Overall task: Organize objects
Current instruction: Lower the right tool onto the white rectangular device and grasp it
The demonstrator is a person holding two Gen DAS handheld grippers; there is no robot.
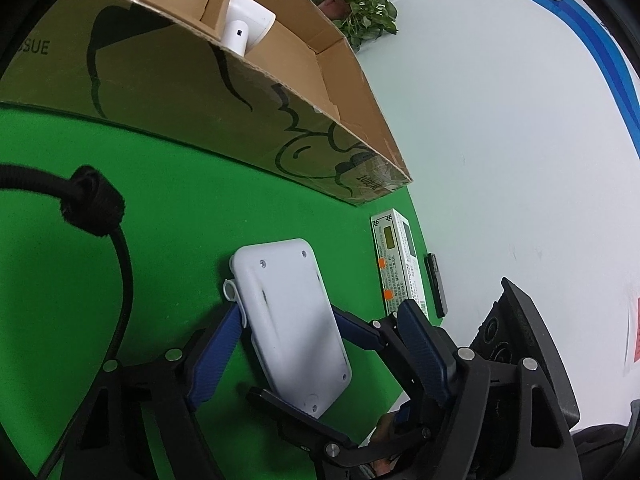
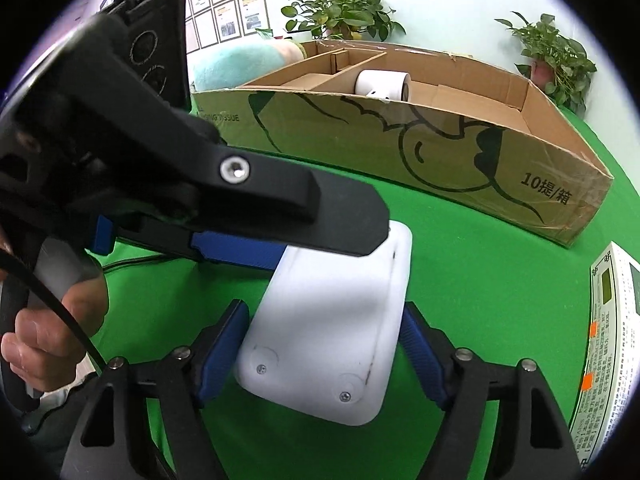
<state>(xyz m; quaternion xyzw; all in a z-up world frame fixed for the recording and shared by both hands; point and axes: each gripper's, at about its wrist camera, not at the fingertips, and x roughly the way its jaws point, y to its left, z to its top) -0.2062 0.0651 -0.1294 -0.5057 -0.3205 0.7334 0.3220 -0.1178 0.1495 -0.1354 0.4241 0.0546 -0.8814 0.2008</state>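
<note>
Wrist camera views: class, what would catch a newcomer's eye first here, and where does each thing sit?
A flat white device, screw side up, sits centre frame over the green table cover, with both the left gripper and the right gripper bracketing it. Behind it stands a long open cardboard box holding a white cylindrical gadget. A printed white carton lies at the right.
</note>
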